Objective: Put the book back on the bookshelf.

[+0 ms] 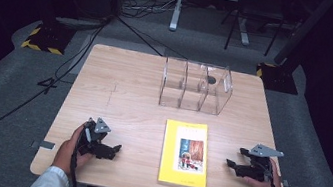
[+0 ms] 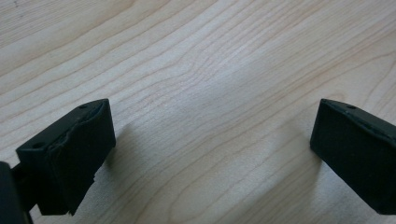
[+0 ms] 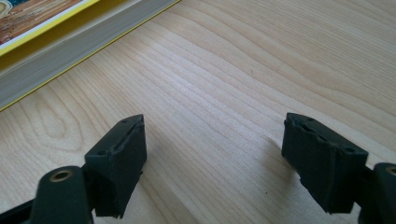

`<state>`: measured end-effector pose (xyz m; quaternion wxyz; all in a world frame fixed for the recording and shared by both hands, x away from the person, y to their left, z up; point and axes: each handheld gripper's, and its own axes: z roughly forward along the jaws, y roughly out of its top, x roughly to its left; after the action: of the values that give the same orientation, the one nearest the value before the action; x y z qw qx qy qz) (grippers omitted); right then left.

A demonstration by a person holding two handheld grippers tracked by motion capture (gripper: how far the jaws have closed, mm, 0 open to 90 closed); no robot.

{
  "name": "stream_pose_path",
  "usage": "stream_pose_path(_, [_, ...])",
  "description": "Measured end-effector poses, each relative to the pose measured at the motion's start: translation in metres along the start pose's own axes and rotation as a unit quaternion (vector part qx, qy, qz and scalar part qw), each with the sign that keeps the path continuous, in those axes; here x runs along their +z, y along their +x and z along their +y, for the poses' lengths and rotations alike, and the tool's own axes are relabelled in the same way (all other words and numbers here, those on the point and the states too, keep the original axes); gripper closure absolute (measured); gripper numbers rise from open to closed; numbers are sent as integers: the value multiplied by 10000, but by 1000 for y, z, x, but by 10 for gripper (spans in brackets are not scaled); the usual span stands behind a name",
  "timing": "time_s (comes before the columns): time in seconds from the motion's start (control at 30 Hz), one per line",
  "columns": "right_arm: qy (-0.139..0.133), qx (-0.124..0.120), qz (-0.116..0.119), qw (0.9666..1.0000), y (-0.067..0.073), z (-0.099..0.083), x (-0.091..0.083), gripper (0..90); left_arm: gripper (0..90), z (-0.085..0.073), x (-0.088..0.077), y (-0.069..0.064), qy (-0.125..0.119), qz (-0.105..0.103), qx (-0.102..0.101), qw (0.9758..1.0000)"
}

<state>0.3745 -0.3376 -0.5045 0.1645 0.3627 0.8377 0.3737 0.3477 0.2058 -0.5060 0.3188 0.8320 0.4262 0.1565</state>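
A yellow book (image 1: 185, 153) lies flat on the wooden table (image 1: 124, 92), near its front edge, between the two hands. Behind it stands a clear plastic box (image 1: 196, 86) with upright dividers. To the left of the book my left gripper (image 1: 116, 150) rests on the table and points toward it, jaws wide apart over bare wood (image 2: 210, 140), so it is open. On the book's other side my right gripper (image 1: 228, 162) is open too, with nothing between its jaws (image 3: 212, 154). The book's page edge (image 3: 70, 44) shows at the top left of the right gripper view.
Bare tabletop lies between the book and each gripper and across the left half of the table. Black cables (image 1: 56, 76) trail over the grey floor at the left. Stand bases (image 1: 44, 36) and desk legs (image 1: 177, 4) sit beyond the far edge.
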Motion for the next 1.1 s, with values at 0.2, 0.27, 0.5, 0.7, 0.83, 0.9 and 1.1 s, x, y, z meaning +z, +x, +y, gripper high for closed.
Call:
stream_pose_path(0.2, [47, -31, 39, 10000, 1, 1, 0, 229, 6, -4, -3, -10, 9, -315, 314, 9990])
stream_pose_path(0.27, [95, -83, 89, 9999, 2, 2, -1, 230, 4, -4, -4, -14, 29, -355, 359, 9987])
stream_pose_path(0.5, [560, -474, 411, 9965, 12, 15, 1, 233, 2, -5, -4, -27, 37, -499, 528, 9973])
stream_pose_path(0.7, [1047, -1134, 637, 9860, 37, 35, 10, 231, 2, -5, -4, -35, 31, -495, 500, 9975])
stream_pose_path(0.83, [1258, -1408, 817, 9786, 53, 46, 17, 240, 2, -1, 0, -48, 35, -716, 753, 9946])
stream_pose_path(0.9, [1406, -1504, 914, 9743, 59, 51, 20, 241, 2, 1, 1, -51, 30, -762, 812, 9938])
stream_pose_path(1.1, [1783, -1688, 1162, 9624, 67, 62, 27, 268, 2, 8, 8, -72, 41, -1021, 1110, 9886])
